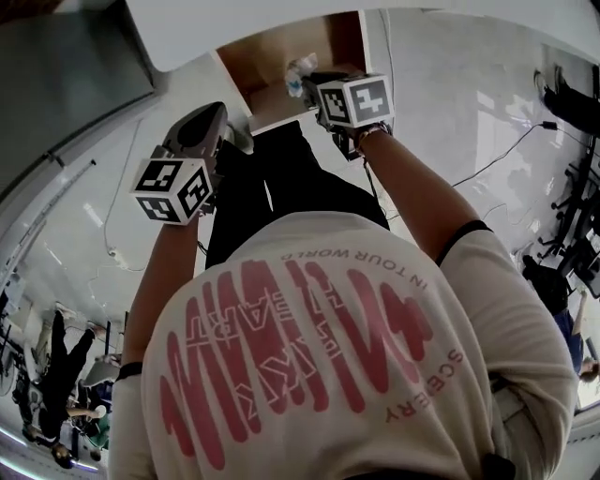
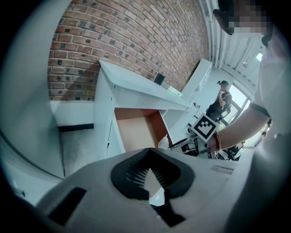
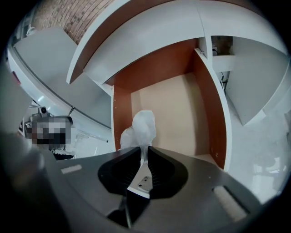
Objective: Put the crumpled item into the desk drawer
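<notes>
The crumpled item (image 3: 142, 126) is a white wad, pinched between the tips of my right gripper (image 3: 143, 148), which is shut on it. It hangs over the open desk drawer (image 3: 182, 113), whose floor is tan and whose sides are reddish-brown. In the head view the wad (image 1: 298, 67) sits above the drawer (image 1: 272, 61) ahead of my right gripper (image 1: 311, 86). My left gripper (image 1: 236, 134) is held lower and to the left, off the drawer's front left corner. Its jaws (image 2: 148, 155) are shut with nothing between them. From there the drawer (image 2: 136, 132) stands open below the desk top.
The white desk top (image 1: 281, 19) overhangs the drawer. A brick wall (image 2: 127, 41) rises behind the desk. A cable (image 1: 506, 155) runs over the pale floor at right, near dark chairs (image 1: 572, 216). A person in dark clothes (image 2: 221, 98) stands far off.
</notes>
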The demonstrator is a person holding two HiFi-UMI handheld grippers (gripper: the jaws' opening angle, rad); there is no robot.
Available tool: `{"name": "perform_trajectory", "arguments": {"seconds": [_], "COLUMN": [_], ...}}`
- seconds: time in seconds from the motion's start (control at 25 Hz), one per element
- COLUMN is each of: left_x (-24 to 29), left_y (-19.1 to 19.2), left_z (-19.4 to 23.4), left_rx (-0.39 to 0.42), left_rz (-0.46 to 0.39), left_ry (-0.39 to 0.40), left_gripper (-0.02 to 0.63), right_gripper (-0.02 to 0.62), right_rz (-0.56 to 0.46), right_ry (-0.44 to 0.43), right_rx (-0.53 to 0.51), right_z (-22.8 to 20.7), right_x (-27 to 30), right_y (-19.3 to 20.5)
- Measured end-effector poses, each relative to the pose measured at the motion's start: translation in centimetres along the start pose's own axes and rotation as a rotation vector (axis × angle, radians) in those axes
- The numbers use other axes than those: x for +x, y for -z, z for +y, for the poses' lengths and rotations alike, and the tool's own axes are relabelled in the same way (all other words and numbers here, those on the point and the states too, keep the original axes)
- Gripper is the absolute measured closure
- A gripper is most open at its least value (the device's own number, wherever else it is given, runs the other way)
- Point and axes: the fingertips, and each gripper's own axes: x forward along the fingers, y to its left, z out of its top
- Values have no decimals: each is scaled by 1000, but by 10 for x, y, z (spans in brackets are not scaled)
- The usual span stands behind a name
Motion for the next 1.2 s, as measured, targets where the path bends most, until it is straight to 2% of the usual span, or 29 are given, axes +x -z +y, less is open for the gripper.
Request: {"name": "perform_trajectory", "arguments": {"seconds": [0.44,0.72,0.88,1.2], "left_x": [-24,-19,-23,-30], "left_y": [19,38,45,45], "left_z": [23,35,32,47], "left_rx": [-117,-168,-170,-170], "left_rz": [-44,-41,-41,-37], "left_ry": [-107,-142,-138,-149], "left_gripper": [602,603,603,601], "right_gripper": [531,529,529,528], "right_rz": [160,268,318,323], "right_ry": [48,73,90,118], "right_rx": [-203,-373,-459,-487], "right_z": [-23,-36,-32,-32], "right_x": [44,66,72,84], "right_y": [-9,-11,0,2]}}
